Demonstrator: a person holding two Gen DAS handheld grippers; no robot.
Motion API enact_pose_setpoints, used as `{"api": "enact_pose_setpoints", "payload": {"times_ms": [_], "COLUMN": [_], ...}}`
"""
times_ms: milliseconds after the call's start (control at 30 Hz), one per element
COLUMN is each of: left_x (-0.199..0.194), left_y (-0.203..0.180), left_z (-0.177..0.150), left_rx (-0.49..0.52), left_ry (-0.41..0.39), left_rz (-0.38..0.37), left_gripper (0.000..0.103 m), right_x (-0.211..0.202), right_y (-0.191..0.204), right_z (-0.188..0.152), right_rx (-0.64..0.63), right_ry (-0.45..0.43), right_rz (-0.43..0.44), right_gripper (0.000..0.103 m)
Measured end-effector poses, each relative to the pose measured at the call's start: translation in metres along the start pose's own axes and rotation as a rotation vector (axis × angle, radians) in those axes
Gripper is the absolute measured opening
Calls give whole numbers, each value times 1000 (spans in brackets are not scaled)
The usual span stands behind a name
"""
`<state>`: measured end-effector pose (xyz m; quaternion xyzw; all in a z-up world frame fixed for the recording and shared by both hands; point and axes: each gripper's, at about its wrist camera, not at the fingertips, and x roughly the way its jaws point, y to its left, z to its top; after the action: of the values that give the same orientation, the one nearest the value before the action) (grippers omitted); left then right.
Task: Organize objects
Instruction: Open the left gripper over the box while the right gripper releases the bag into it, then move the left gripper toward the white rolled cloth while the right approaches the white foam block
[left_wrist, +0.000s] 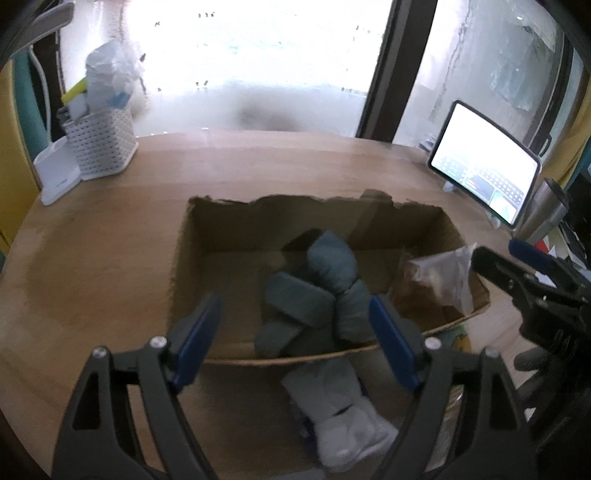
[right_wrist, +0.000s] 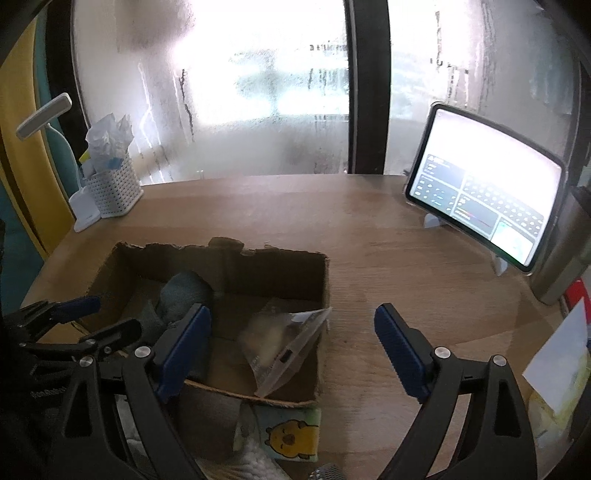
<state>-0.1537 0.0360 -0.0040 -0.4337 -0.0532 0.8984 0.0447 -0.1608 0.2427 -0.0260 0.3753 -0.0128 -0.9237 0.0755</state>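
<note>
An open cardboard box (left_wrist: 192, 240) (right_wrist: 236, 266) sits on the wooden table. Inside lie rolled grey-blue socks (left_wrist: 314, 295) (right_wrist: 181, 291) and a clear plastic bag with brownish contents (left_wrist: 439, 280) (right_wrist: 280, 343) leaning in the box's right corner. My left gripper (left_wrist: 295, 339) is open and empty, hovering over the box's near edge above the socks. My right gripper (right_wrist: 291, 350) is open and empty, straddling the box's right wall near the bag; it shows at the right in the left wrist view (left_wrist: 517, 269). A light grey sock bundle (left_wrist: 340, 406) lies in front of the box.
A white perforated basket (left_wrist: 103, 144) (right_wrist: 114, 192) with papers stands at the back left beside a white lamp base (left_wrist: 55, 177). A lit tablet on a stand (left_wrist: 484, 173) (right_wrist: 487, 188) and a steel tumbler (right_wrist: 565, 266) are at the right. A cartoon-print pack (right_wrist: 288, 435) lies before the box.
</note>
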Motion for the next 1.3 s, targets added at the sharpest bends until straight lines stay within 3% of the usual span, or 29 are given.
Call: {"api": "enact_pose_setpoints", "payload": {"times_ms": [733,867,1300], "left_x": [-52,-59,-75], "left_y": [-6,-5,1], "left_z": [-21,-26,-49], "left_rx": [-12,-13,-41], "left_ry": [-87,-90,-102], "left_rz": [-22,-19,-12], "left_gripper": [83,91,92], "right_x": [-49,-57,-73], "right_y": [0,0,6], "right_z": [-24,-26,-37], "right_rx": [-1,-2,-16], "right_ry": [-35,-42,-53], "right_rz": [-40,-49,-40], "right_gripper": [93,93,93]}}
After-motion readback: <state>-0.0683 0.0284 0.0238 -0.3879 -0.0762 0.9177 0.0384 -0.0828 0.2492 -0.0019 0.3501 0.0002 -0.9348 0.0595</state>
